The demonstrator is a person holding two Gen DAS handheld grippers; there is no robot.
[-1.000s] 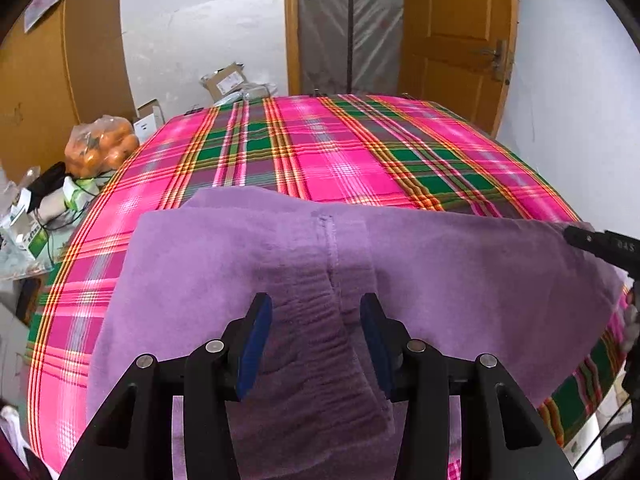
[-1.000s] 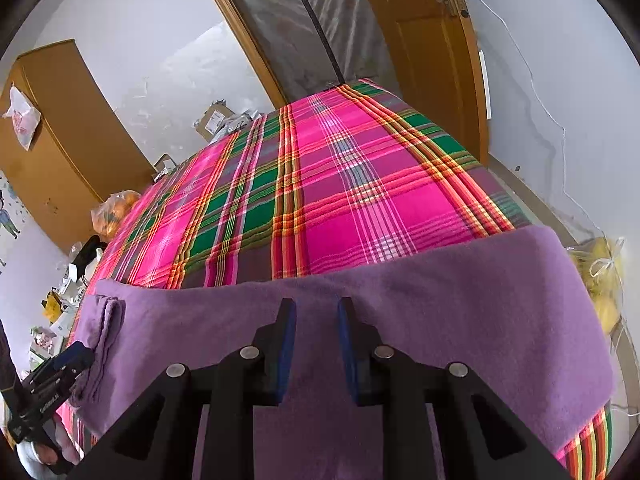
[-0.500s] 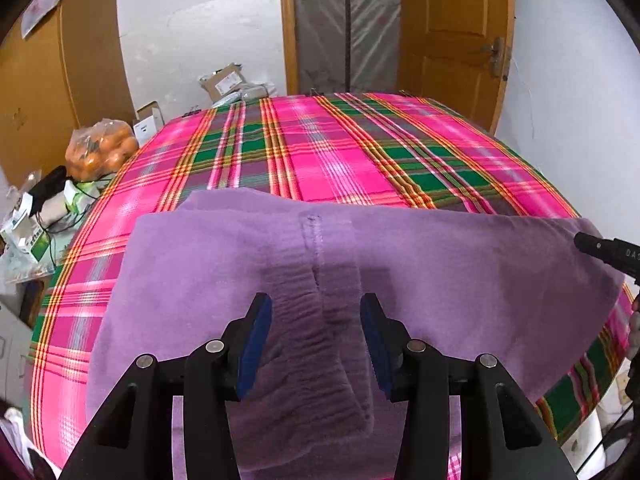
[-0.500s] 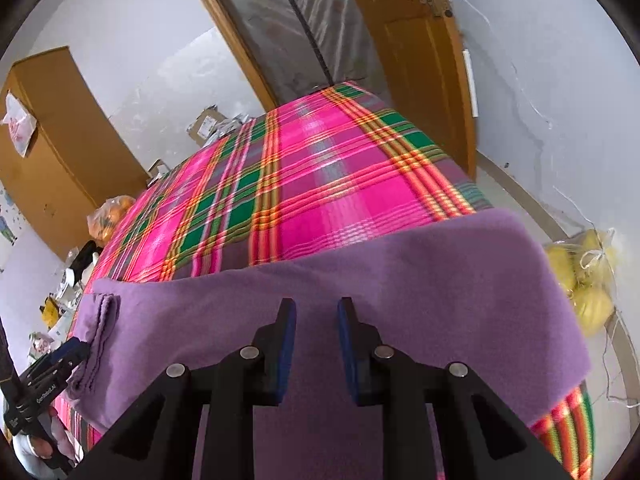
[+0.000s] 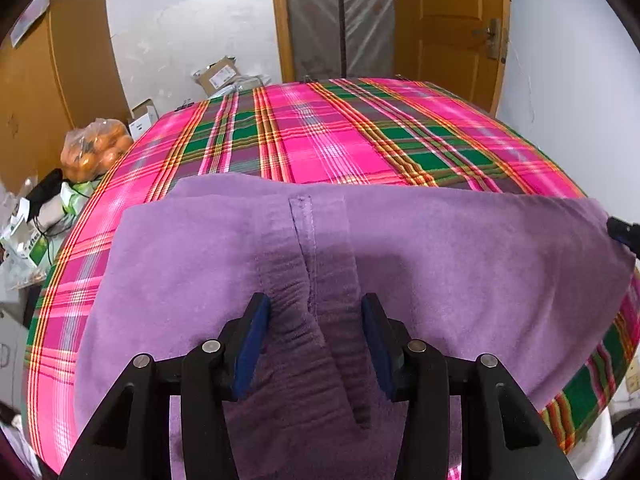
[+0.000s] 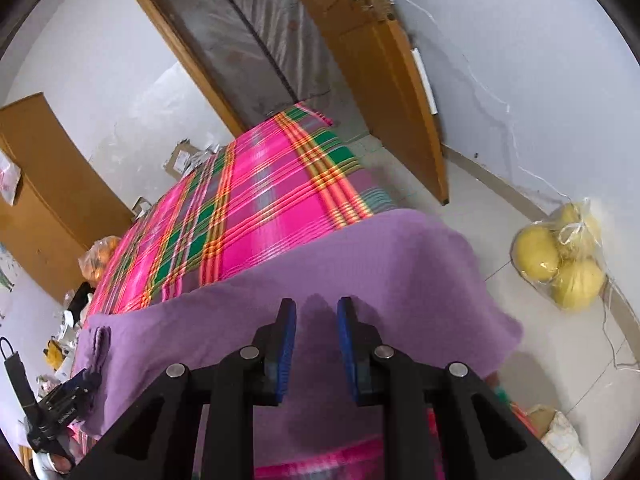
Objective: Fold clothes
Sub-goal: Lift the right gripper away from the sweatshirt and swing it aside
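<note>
Left claw (image 5: 315, 316) stood with its blue-padded fingers (image 5: 251, 340) wide apart, the gathered, ribbed waistband (image 5: 308, 280) of the purple garment (image 5: 460, 260) lying between them; neither pad visibly pressed the cloth. That garment lay spread across the near end of the plaid cloth (image 5: 328, 140), pink, green and orange, which covered a bed or tabletop; I could not tell which. Left of the plaid cloth, on the floor side, sat a bag of oranges (image 5: 94, 152) and some small clutter, and beyond the cloth's far edge were cardboard boxes (image 5: 218, 74) against the wall. A wooden door (image 5: 448, 28) stood behind the cloth's far right corner. At the garment's right edge, the dark tip of the other tool (image 5: 622, 232) touched the cloth.

Right claw (image 6: 316, 340) in its own view had its fingers (image 6: 286, 344) narrowly apart with a clear gap, hovering over the purple garment (image 6: 360, 264); whether they touched the fabric could not be told. The garment's right end drooped over the edge of the plaid cloth (image 6: 248, 208) above the tiled floor (image 6: 480, 220). Right of the garment, against the wall, a clear bag of yellow fruit (image 6: 560, 264) sat on the floor.
</note>
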